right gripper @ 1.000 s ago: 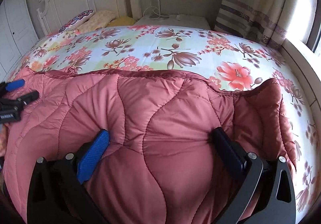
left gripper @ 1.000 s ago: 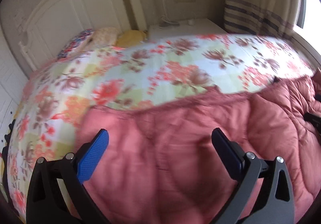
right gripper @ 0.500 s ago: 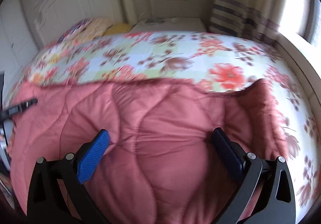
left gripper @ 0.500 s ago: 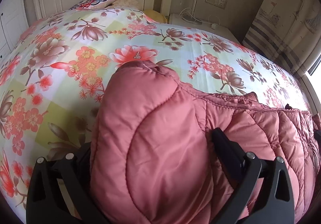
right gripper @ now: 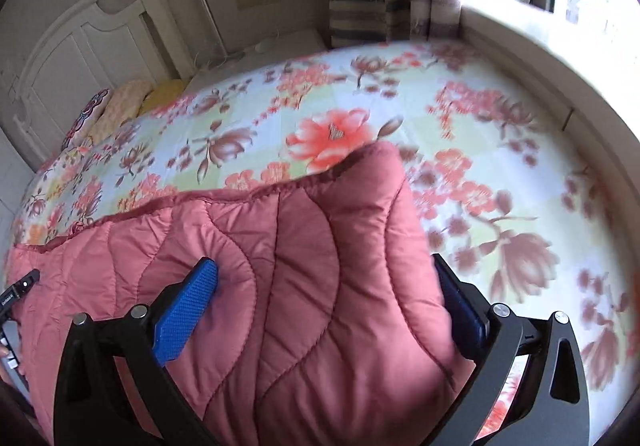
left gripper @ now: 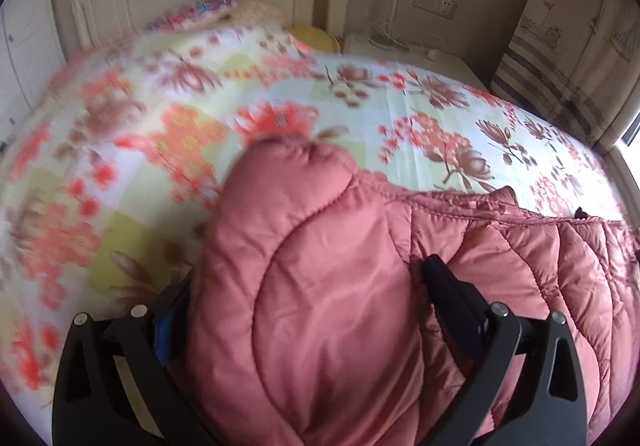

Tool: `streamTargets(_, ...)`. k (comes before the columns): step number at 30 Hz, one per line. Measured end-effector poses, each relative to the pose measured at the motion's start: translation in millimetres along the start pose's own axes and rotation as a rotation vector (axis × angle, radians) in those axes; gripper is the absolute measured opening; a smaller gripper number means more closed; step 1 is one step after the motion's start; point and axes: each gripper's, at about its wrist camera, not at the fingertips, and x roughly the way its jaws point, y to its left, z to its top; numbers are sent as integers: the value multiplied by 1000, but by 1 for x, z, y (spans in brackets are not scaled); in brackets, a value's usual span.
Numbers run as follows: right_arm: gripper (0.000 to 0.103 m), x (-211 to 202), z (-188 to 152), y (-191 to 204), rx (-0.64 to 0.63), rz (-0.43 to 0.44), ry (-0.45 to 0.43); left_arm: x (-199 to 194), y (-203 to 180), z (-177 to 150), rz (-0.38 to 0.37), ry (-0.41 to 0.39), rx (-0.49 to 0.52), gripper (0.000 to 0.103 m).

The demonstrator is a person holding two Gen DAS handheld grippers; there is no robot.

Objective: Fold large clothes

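The pink quilted down coat lies across the near part of the floral bedsheet. The left gripper stands wide apart with a bulging fold of coat filling the gap — whether it pinches, I cannot tell. The right gripper likewise straddles a corner of the coat, fingers wide, grip unclear.

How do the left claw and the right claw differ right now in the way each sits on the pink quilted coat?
The left claw straddles a rounded end of the pink quilted coat whose padding hides its blue finger pad; the right claw has its blue pad in plain view, pressed on the fabric. The coat runs off rightward from the left claw, leftward from the right claw. Both have fabric bunched between wide-set fingers, over the floral bedspread.
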Motion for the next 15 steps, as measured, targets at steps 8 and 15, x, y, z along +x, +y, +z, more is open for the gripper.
streamTargets(8, 99, -117, -24, 61, -233, 124, -200, -110, -75, -48, -95, -253, 221, 101)
streamTargets(15, 99, -58, -95, 77, -357, 118, -27, -56, -92, -80, -178, -79, 233, 101)
